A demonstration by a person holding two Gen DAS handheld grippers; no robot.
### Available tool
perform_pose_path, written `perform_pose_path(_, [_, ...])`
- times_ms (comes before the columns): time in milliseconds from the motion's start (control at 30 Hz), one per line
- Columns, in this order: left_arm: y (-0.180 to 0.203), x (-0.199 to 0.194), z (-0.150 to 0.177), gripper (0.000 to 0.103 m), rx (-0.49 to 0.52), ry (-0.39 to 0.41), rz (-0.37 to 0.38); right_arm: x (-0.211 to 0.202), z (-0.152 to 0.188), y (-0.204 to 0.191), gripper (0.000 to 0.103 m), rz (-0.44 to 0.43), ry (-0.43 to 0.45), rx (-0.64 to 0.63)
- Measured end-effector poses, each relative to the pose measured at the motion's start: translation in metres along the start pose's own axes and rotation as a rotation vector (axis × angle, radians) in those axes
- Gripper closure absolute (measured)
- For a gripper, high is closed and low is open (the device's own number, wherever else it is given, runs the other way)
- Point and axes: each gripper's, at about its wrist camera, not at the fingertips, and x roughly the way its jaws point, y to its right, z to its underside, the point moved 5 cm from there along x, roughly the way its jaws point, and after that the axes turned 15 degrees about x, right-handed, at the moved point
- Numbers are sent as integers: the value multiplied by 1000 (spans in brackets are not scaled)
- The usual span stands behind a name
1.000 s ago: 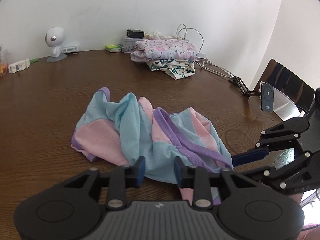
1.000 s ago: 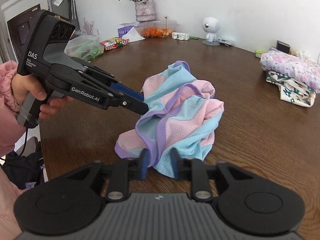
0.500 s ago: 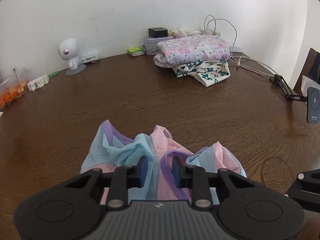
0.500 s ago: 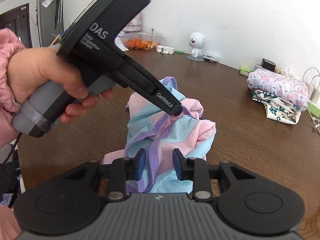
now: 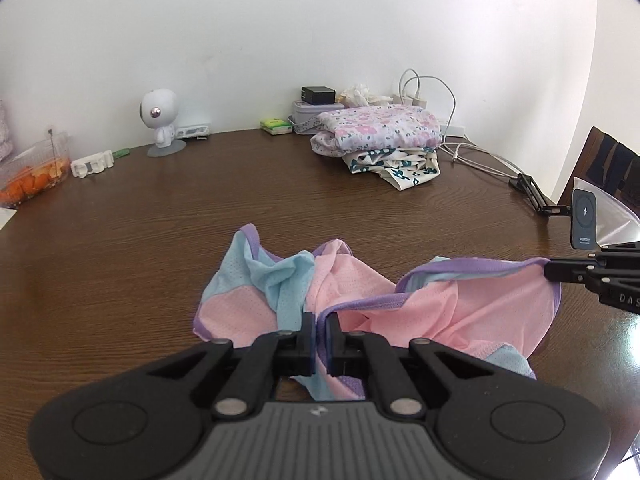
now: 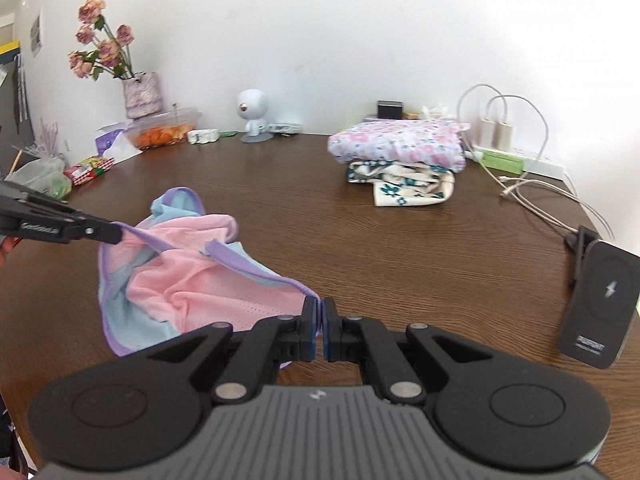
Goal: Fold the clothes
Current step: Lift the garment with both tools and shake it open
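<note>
garment: pink/blue/purple mesh top [image 5: 360,304], crumpled on the brown table [image 5: 160,232], low centre of both wrist views; part of it is lifted between the two grippers.
left gripper [image 5: 319,334]: jaws nearly closed, pinching the purple trim at the bottom centre of its view.
right gripper [image 6: 321,322]: jaws closed on a purple-edged corner at the bottom centre of its view; in the left view it enters from the right edge.
span: trim is taut between the grips, body sags in wrinkles below.
done pile: folded floral stack [image 6: 396,148], upper right of centre, well apart from the garment.
stage: judging by the bunched fabric, it is being spread; no clean fold is visible.
risk 1: thin trim slips out of a pinch if pulled harder.
risk 2: layers stay twisted, so the fold comes out lopsided.
risk 3: phone stand [image 6: 596,300] at the right edge gets clipped on a wide swing.
</note>
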Motion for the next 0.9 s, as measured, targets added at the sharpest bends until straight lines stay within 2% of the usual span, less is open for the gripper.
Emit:
perform_pose_path(133, [2,-12,17,100,-4,-2,-29,0,11,20,101,59,-26,5])
perform_pose_path(233, [2,-18,27,100,-6,1,-42,3,20,23,100,39,-56,15])
perform_pose_path(300, [5,-17,28,95,-4,1,-36,5,25,20,96,1,-73,17])
perform_pose_path(333, [6,-16,28,93,-3,1,-32,7,25,18,87,-10,-78,20])
perform_pose_path(367, [8,-15,28,83,5,-1,-35,10,25,16,76,-14,-81,15])
perform_pose_path(400, [11,-14,28,65,15,-3,-39,12,24,14,70,-15,-80,3])
perform_pose_path(433, [14,-12,26,56,32,-1,-55,13,24,12,64,-14,-77,-12])
perform_pose_path(467, [16,-10,25,45,50,1,-72,14,23,9,63,-14,-73,-28])
perform_pose_path(500, [18,-8,23,43,67,-1,-88,16,23,7,62,-10,-71,-40])
perform_pose_path(567, [18,0,22,43,91,-13,-111,20,21,9,57,10,-76,-49])
perform_pose_path(700, [15,21,23,47,76,-53,-91,30,22,19,57,14,-112,-11])
perform_pose_path(767, [15,28,25,58,68,-62,-66,32,23,20,57,9,-120,-8])
perform_pose_path(833, [15,32,26,75,66,-62,-53,33,25,20,58,8,-126,-15])
perform_pose_path(867, [14,31,26,79,68,-57,-53,34,26,19,61,7,-130,-21])
perform_pose_path(900, [14,30,27,88,70,-52,-53,35,27,18,64,5,-136,-28])
